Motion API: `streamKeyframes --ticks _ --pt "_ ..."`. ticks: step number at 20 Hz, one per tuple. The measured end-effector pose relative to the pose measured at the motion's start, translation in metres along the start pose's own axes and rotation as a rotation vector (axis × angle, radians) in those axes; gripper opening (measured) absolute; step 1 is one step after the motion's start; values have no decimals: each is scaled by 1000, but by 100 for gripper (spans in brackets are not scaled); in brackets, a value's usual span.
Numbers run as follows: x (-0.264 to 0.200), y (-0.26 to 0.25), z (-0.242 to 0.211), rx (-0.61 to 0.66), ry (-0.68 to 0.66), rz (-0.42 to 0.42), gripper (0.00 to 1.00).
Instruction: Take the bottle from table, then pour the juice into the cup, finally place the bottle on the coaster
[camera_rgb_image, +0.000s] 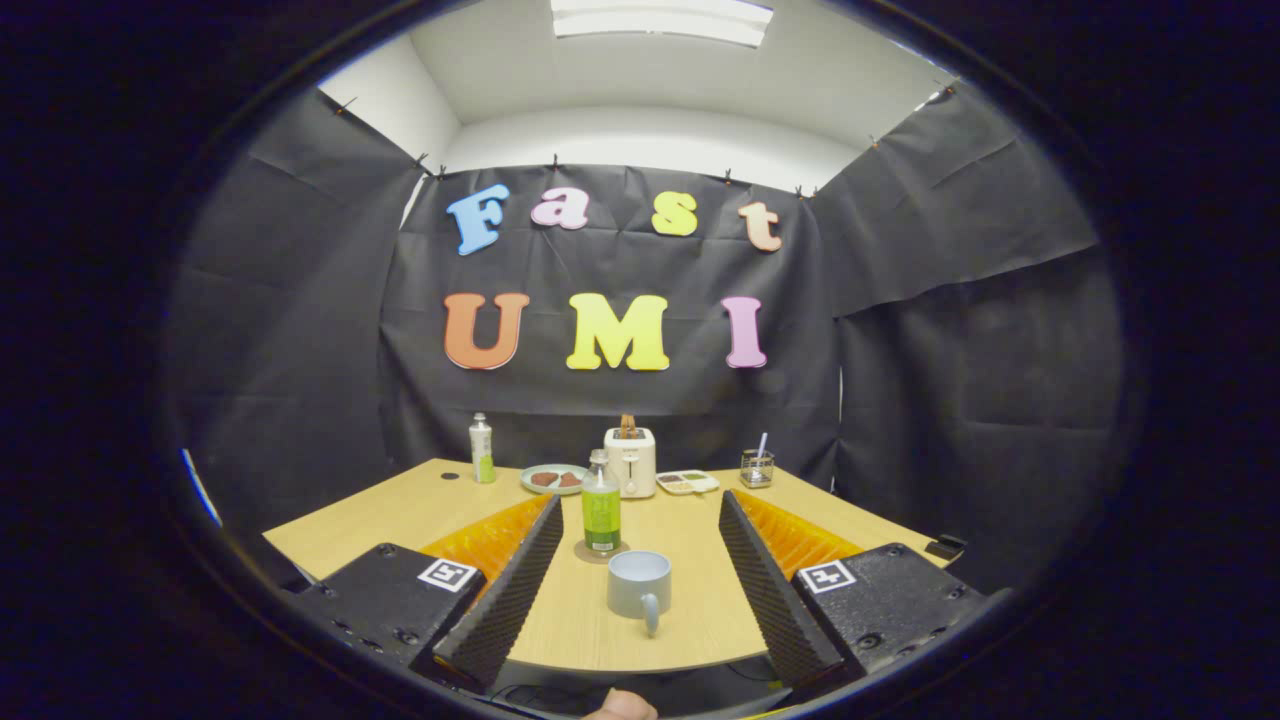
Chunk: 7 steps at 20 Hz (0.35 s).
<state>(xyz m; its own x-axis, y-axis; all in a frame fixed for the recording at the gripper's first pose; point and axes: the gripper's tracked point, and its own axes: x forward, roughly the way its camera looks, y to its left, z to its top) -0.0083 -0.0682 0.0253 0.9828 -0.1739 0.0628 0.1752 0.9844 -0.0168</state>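
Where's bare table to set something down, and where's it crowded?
Bare wood: between cup and the right finger; also ahead of the green bottle on its coaster, short of the toaster. Crowded: back row, plate, toaster, tray. Gripper open.

Juice bottle, cup and coaster on my table, with my gripper's fingers spread wide.

My clear plastic bottle of green juice with a green label and pale cap stands upright on the round brown coaster, which lies flat on the light wooden table. Just in front of it, a little to the side, my pale grey-blue ceramic cup sits upright, mouth open, its handle turned toward me. Both lie ahead of and between my gripper's 2 black ribbed fingers, which stand well apart and touch neither the bottle nor the cup.
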Motion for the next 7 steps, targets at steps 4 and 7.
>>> streamKeyframes --ticks 4,7 --pt "-3 3 1 16 -6 25 100" --pt "-4 2 0 -15 -8 8 100"
